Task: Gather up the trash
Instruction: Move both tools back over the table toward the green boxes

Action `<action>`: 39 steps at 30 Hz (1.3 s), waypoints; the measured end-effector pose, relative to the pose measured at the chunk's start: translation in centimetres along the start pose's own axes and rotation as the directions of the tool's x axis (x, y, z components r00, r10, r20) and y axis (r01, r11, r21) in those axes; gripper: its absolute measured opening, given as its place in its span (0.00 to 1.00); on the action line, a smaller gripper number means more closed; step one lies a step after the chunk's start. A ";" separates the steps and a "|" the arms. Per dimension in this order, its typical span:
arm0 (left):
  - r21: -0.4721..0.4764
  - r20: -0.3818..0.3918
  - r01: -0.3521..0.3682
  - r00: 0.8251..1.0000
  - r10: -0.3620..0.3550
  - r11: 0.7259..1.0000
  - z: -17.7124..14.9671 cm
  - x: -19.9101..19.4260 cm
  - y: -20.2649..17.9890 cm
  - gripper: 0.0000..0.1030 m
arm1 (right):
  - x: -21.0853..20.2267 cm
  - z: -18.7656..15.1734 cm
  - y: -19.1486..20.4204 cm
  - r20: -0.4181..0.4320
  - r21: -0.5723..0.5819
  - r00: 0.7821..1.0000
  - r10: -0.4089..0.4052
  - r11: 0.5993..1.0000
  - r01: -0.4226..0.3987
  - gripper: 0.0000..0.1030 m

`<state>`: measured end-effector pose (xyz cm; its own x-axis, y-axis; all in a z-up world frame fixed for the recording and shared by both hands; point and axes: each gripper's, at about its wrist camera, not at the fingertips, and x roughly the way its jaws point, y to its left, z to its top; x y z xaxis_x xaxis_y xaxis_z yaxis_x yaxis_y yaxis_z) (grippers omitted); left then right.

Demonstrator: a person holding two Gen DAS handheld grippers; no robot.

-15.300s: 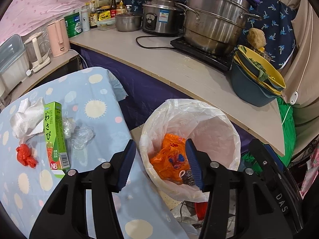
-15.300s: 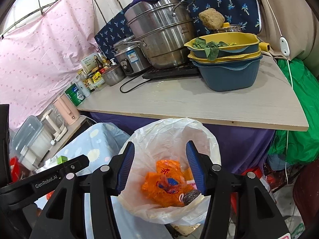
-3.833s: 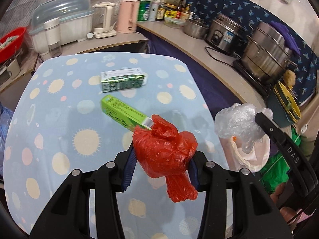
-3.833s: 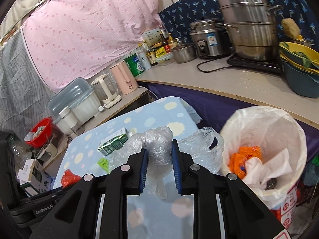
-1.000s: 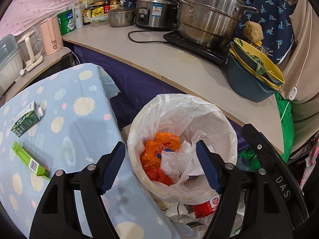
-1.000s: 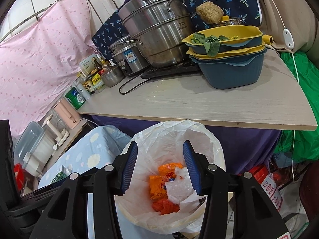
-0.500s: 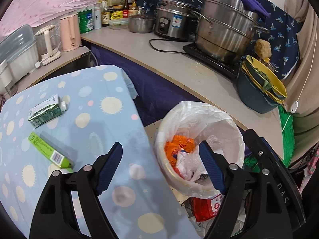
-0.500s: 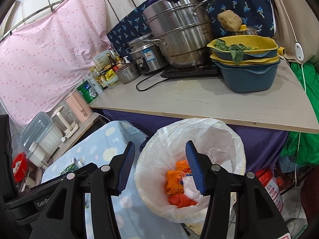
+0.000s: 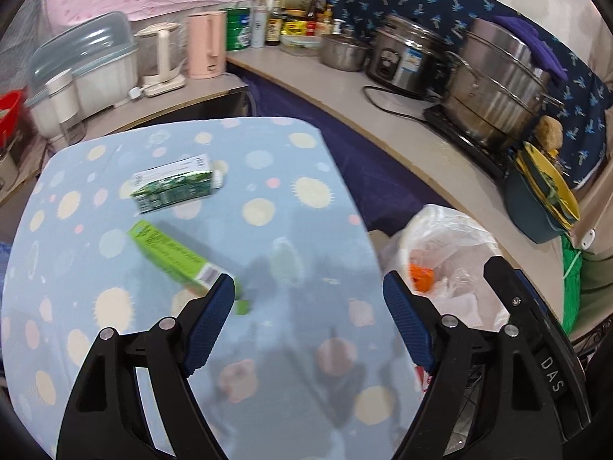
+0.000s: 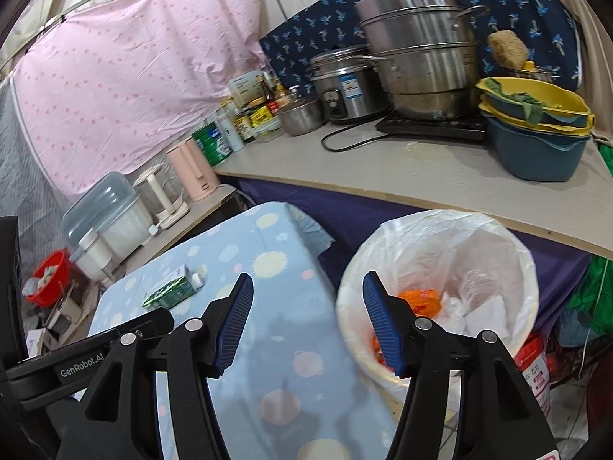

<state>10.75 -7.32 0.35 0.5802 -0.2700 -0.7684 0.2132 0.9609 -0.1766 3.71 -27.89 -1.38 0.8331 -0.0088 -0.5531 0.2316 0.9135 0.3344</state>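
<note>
My left gripper (image 9: 308,308) is open and empty above the blue dotted table (image 9: 291,176). A long green box (image 9: 176,257) lies just ahead of its left finger. A green drink carton (image 9: 172,188) lies farther back, and also shows in the right wrist view (image 10: 168,293). My right gripper (image 10: 306,326) is open and empty between the table (image 10: 268,329) and the trash bin. The white-lined trash bin (image 10: 509,245) stands right of the table, also in the left wrist view (image 9: 463,230), and holds orange wrappers (image 10: 421,303), clear plastic and paper.
A counter (image 10: 421,168) runs behind the bin with steel pots (image 10: 417,61), a rice cooker (image 10: 345,84), stacked yellow and blue bowls (image 10: 536,130) and bottles. A pink kettle (image 9: 207,46) and a plastic box (image 9: 84,61) stand beyond the table. A red bucket (image 10: 49,276) sits low at left.
Both grippers have swung left, away from the bin and toward the table. The green box and carton are now nearer the left gripper. Both stay open and empty.
</note>
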 end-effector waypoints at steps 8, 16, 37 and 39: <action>-0.068 -0.034 -0.084 0.996 0.082 0.994 -0.8 -0.7 6.6 0.74 | 2.4 -2.5 5.1 -0.076 -0.084 0.994 0.076 0.993 -0.082 0.57; -0.128 -0.066 -0.121 0.991 0.113 0.984 -2.1 -0.6 12.7 0.74 | 5.7 -4.8 9.2 -0.167 -0.161 0.978 0.124 0.975 -0.151 0.60; -0.237 -0.154 -0.197 0.975 0.163 0.951 -3.1 3.2 21.4 0.74 | 15.2 -8.9 16.7 -0.347 -0.345 0.928 0.135 0.902 -0.260 0.68; -0.243 -0.159 -0.201 0.973 0.166 0.949 -3.2 3.5 21.9 0.78 | 16.1 -9.0 17.0 -0.361 -0.353 0.923 0.134 0.897 -0.268 0.68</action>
<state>14.95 12.97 -8.14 0.4755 -0.0939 -0.8747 -0.1056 0.9810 -0.1627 16.54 -8.81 -11.44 0.6182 0.2612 -0.7413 -0.1929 0.9647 0.1791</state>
